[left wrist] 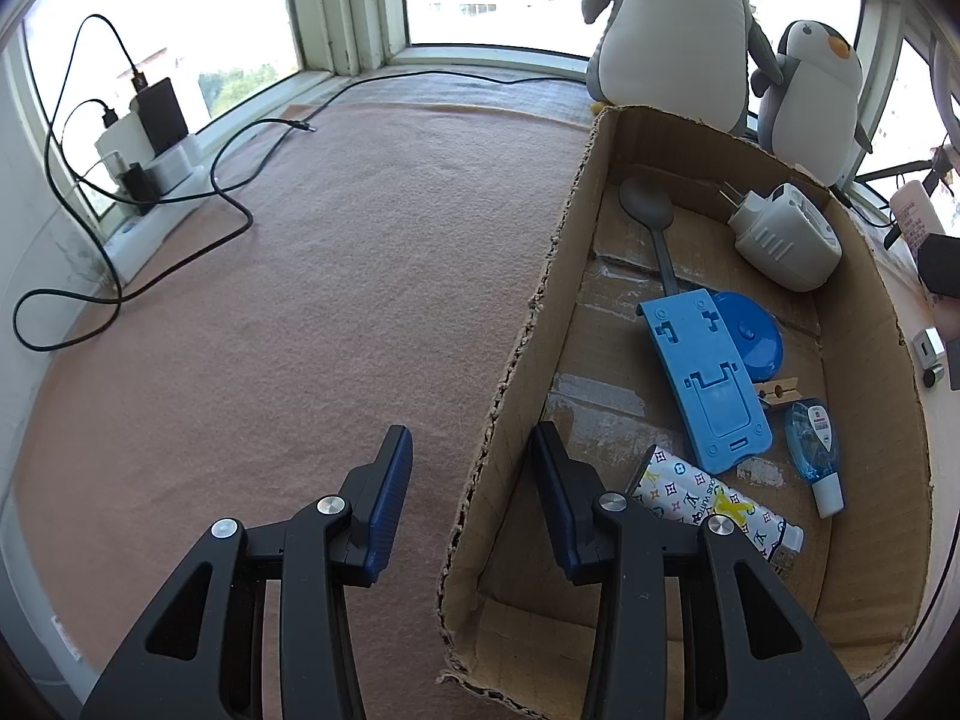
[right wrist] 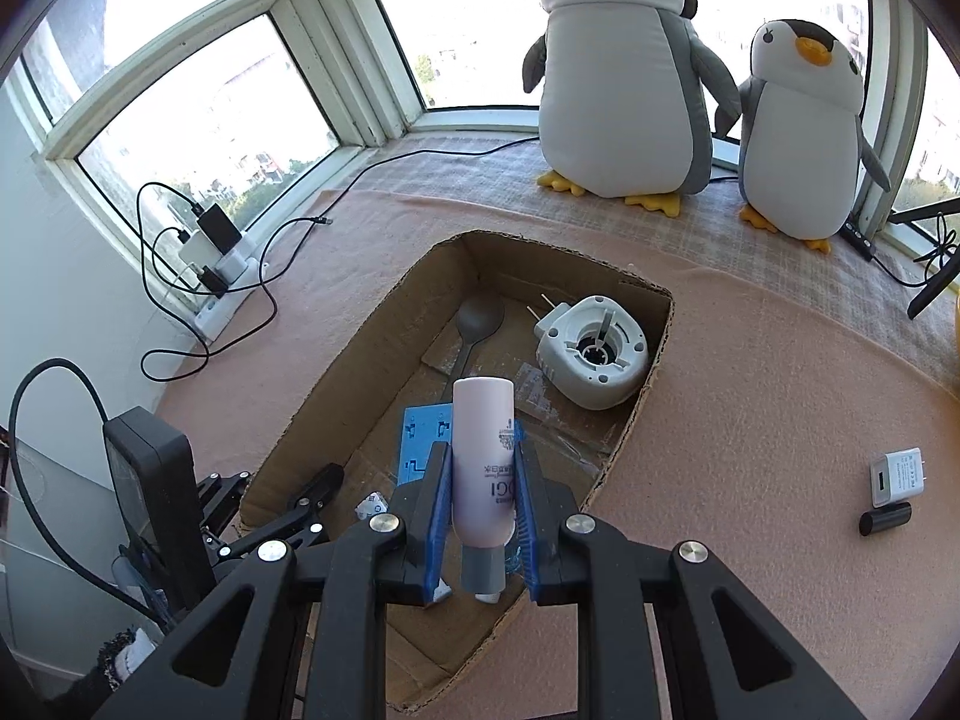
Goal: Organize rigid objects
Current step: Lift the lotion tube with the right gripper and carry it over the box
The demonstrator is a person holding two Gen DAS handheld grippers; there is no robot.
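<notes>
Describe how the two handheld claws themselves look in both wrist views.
Both match: the left claw and the right claw have black angular linkage arms with triangular cut-outs, round silver pivot pins, and flat fingers faced with ribbed blue pads. No hand, sleeve or marking shows.

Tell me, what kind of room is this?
Probably a home, on a wide bay-window ledge: two stuffed penguins sit by the glass, a power strip with chargers lies on the pink cloth, and a cardboard box holds household odds and ends.
</notes>
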